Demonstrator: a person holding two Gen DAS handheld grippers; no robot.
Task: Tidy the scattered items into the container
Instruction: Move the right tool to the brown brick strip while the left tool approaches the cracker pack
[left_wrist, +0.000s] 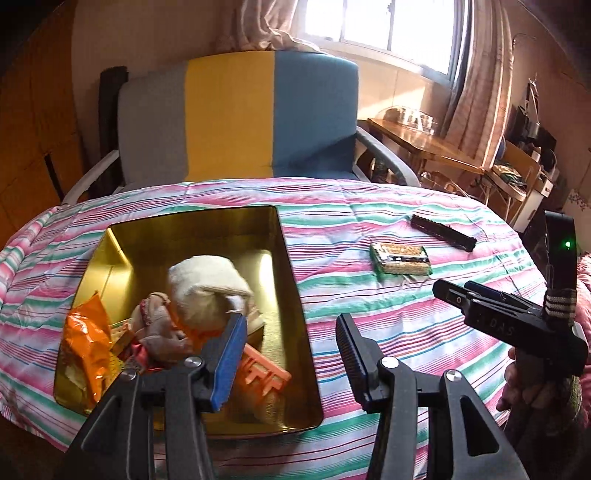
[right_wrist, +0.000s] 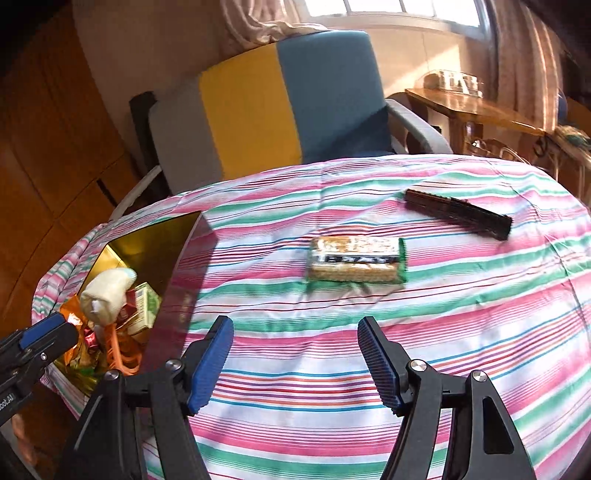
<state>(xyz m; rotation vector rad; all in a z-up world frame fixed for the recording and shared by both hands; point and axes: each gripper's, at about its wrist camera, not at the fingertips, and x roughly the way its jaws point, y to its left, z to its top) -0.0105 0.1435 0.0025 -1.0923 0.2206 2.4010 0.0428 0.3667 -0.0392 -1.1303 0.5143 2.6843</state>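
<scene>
Sunlit from the window behind the striped armchair (left_wrist: 236, 114), the bed's quilt (right_wrist: 332, 369) spreads pink, green and white under both of my grippers. My left gripper (left_wrist: 291, 354) hangs spread and empty over the near right corner of the gold tin (left_wrist: 291, 266), its left pad above the pile inside and its right pad out over the quilt. Below and ahead of it lie a cream knitted sock roll (left_wrist: 207, 291), a crinkled orange foil packet (left_wrist: 86, 339), an orange plastic piece (left_wrist: 266, 376) and a small brownish cloth bundle (left_wrist: 162, 328) that I cannot identify. My right gripper (right_wrist: 295, 354) is spread too, holding nothing, its ribbed blue pads low over bare quilt. Straight ahead of it, clear of the pads, lies the snack pack (right_wrist: 356, 260): a flat rectangular block in glossy clear wrap with green ends. Beyond it, further off and to the right, rests the black comb (right_wrist: 458, 214), long, narrow and rigid. Both are outside the tin, which sits off to my right gripper's left. My judgement is that the snack pack comes next: I should close across its short width, pads squarely on the long sides, since the slick film may slip and the soft quilt will give if I press down.
</scene>
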